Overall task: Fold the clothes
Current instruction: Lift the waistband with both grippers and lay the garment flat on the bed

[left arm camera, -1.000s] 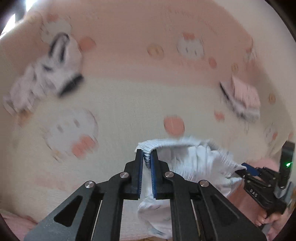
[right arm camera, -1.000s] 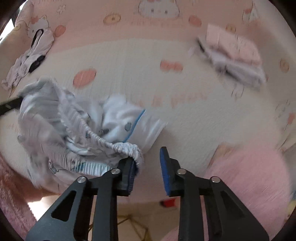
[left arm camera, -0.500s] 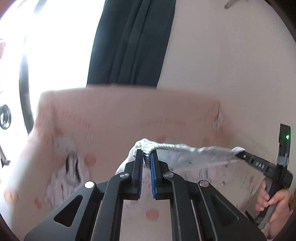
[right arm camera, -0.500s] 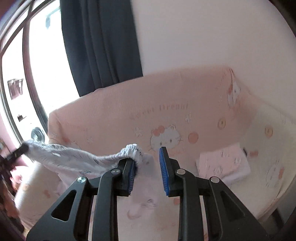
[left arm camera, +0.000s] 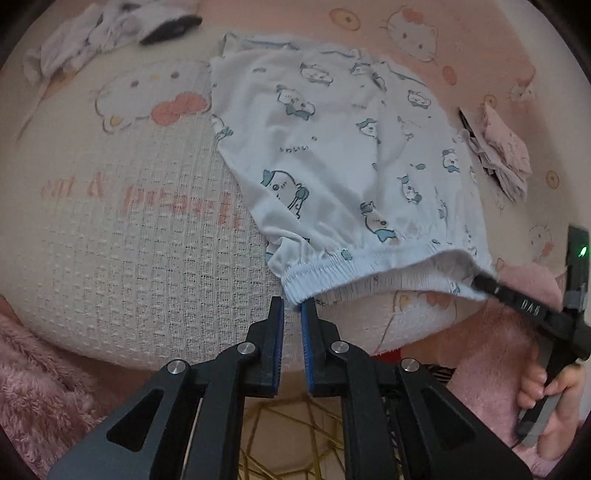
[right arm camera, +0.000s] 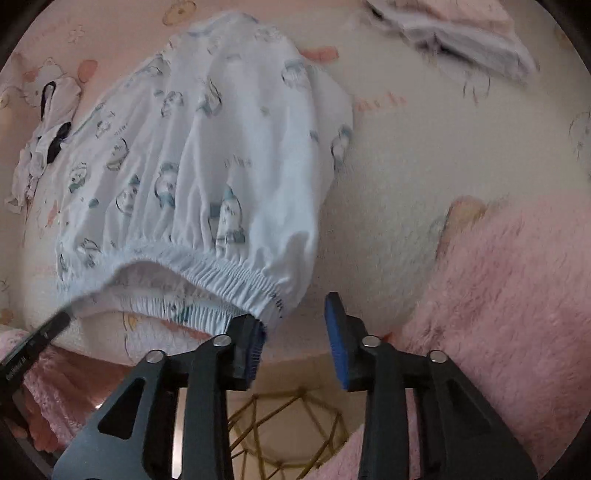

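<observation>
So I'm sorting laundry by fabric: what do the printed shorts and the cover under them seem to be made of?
The printed shorts look like thin, matte knit cotton: soft drape, fine wrinkles, gathered elastic waistband. The cover looks like a thicker woven cotton with a raised waffle grid, also matte. Fibre content cannot be confirmed by sight.

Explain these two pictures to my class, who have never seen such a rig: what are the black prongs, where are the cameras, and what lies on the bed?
No robot here: a person holds a two-finger gripper in each hand, each with a camera looking along its fingers. The left gripper and right gripper each fill the bottom of their own view. Both sets of jaws are opening, at the two ends of the elastic waistband of pale blue cartoon-print shorts, spread on a Hello Kitty bedcover. The left camera also shows the person's hand holding the right gripper. A crumpled white-and-black garment and a pile of pink folded clothes lie further back.
</observation>
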Demonstrator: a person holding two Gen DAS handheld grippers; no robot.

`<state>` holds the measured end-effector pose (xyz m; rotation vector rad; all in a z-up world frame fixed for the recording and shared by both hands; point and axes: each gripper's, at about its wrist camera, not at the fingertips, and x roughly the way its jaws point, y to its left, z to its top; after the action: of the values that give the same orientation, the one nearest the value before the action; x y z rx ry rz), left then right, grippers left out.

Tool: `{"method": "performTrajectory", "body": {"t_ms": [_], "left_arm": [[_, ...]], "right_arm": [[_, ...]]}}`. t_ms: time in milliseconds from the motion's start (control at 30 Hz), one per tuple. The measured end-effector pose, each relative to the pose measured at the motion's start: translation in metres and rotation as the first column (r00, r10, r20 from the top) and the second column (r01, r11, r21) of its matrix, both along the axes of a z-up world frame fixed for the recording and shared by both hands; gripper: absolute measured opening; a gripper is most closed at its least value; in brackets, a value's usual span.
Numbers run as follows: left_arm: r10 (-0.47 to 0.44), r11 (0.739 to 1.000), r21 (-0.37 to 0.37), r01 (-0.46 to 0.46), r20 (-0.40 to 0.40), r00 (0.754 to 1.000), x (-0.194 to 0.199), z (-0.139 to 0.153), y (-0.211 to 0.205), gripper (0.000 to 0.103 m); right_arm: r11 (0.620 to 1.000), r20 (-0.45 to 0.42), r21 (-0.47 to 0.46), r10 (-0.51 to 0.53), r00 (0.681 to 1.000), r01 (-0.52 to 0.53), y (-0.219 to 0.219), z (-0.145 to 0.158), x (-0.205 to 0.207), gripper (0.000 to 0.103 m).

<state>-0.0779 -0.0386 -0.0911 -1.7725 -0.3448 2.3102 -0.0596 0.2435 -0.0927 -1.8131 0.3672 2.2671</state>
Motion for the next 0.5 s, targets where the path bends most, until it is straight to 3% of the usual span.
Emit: {"method": "performTrajectory", "body": {"t_ms": [133,233,300,400,500], "left_arm": [[-0.032,0.998,-0.062,0.022,-0.174,0.984,0.012,0.024,0.009,0.026],[-0.08,0.995,-0.085,0.058,-0.275,0.958,0.011,0.041,0.016,0.03],[-0.163,0.983,-0.123,0.134,-0.269,0.949,0.003,0.037,0.033,0.033],[-0.299,0.946,-0.202,0.254,-0.233,0.926,-0.007,0.025,0.063,0.034],[-0.345,0.927,-0.22,0.305,-0.175,0.922,-0.004,0.009,0.079,0.034]], "right_arm": [[0.997,-0.129,0.067,0.044,0.991,-0.036,-0.009,0.027,0.002,0.044],[0.994,-0.137,0.083,0.084,0.987,-0.073,-0.018,0.028,0.007,0.045],[0.996,-0.1,0.043,0.088,0.991,-0.084,-0.019,0.019,0.008,0.045],[0.995,-0.062,0.008,0.096,0.993,-0.096,-0.021,0.008,0.006,0.045],[0.995,-0.044,0.026,0.102,0.994,-0.101,-0.021,0.005,-0.003,0.045]]}}
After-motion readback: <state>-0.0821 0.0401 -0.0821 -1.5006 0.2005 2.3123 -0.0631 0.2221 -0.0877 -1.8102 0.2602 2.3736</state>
